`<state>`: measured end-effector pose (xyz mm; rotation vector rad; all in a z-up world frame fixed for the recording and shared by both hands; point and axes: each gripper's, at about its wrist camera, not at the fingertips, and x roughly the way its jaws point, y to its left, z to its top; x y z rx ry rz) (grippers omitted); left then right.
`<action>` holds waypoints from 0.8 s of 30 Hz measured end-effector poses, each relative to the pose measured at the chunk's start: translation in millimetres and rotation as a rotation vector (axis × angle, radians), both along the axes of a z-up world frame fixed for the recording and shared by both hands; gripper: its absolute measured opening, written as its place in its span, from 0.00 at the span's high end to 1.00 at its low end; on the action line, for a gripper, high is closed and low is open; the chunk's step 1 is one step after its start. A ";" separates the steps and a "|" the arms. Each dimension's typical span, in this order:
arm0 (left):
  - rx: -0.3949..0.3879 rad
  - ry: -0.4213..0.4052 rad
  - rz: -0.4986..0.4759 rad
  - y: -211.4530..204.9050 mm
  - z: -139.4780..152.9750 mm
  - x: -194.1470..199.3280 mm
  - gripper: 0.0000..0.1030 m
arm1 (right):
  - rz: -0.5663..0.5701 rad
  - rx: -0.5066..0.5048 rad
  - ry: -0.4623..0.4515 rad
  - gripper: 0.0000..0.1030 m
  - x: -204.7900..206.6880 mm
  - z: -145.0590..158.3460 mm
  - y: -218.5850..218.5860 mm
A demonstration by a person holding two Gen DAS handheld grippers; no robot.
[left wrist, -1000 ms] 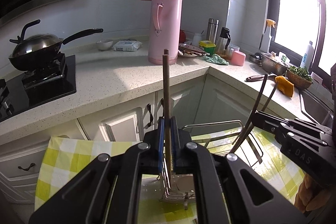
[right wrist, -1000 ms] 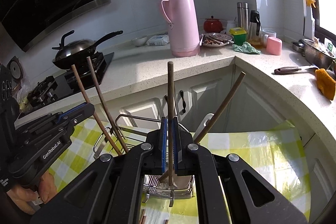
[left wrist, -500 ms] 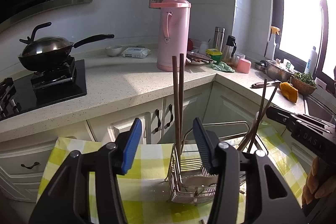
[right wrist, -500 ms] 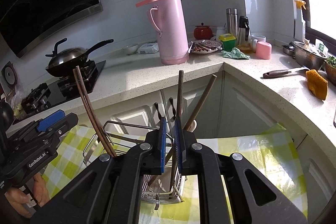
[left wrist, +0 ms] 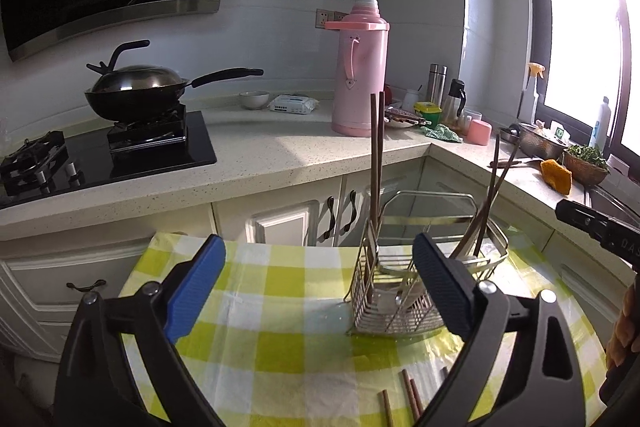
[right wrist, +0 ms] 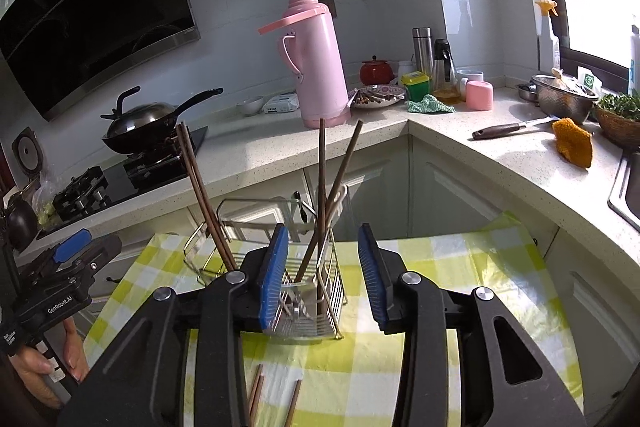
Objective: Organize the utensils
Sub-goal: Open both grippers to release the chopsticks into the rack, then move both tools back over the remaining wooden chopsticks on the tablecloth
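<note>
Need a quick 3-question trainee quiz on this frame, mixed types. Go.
1. True or false: the left claw grips a chopstick.
2. Loose chopsticks lie on: A) the checked cloth B) the countertop C) the stove
3. Fill in: upright chopsticks stand in the wire ___.

Key: 1 false, its jaws are opening with nothing between them; 2 A; 3 caddy.

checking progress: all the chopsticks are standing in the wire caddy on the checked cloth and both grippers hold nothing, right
Not all. A few loose chopsticks still lie on the checked cloth in front of the wire caddy, as the right wrist view shows. The left gripper and right gripper do hold nothing; their jaws are opening.
</note>
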<state>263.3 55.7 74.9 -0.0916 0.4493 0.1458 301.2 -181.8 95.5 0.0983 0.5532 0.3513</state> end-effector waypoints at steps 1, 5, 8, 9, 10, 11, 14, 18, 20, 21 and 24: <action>0.004 0.000 0.004 0.3 -4.2 -8.3 0.07 | 0.000 0.003 0.007 0.60 -8.0 -5.2 -2.1; 0.034 0.017 0.002 -2.8 -23.6 -37.6 0.05 | -0.006 -0.002 0.031 0.57 -37.8 -28.3 -5.7; 0.052 0.025 0.009 -6.6 -37.7 -56.5 0.05 | -0.007 0.009 0.049 0.55 -56.5 -44.8 -5.9; 0.053 0.031 0.010 -8.1 -42.7 -62.3 0.05 | -0.011 0.009 0.051 0.53 -62.9 -49.8 -5.8; 0.053 0.036 0.010 -9.3 -47.3 -67.2 0.05 | -0.015 0.009 0.052 0.52 -68.8 -54.2 -4.7; 0.052 0.039 0.010 -10.5 -52.1 -72.7 0.05 | -0.019 0.010 0.053 0.51 -74.2 -58.9 -3.8; 0.047 0.050 0.018 -13.8 -66.7 -87.3 0.05 | -0.026 0.000 0.059 0.49 -87.9 -73.5 -0.2; 0.029 0.086 0.013 -16.7 -88.9 -98.7 0.05 | -0.030 -0.008 0.090 0.46 -99.8 -95.6 3.1; 0.028 0.109 0.009 -19.6 -99.9 -100.8 0.05 | -0.033 -0.021 0.107 0.46 -102.0 -106.2 5.0; 0.029 0.119 0.006 -21.0 -105.0 -101.8 0.05 | -0.034 -0.025 0.119 0.46 -102.2 -111.2 5.4; 0.034 0.142 -0.004 -24.2 -115.9 -101.6 0.05 | -0.039 -0.028 0.146 0.46 -101.6 -122.7 4.2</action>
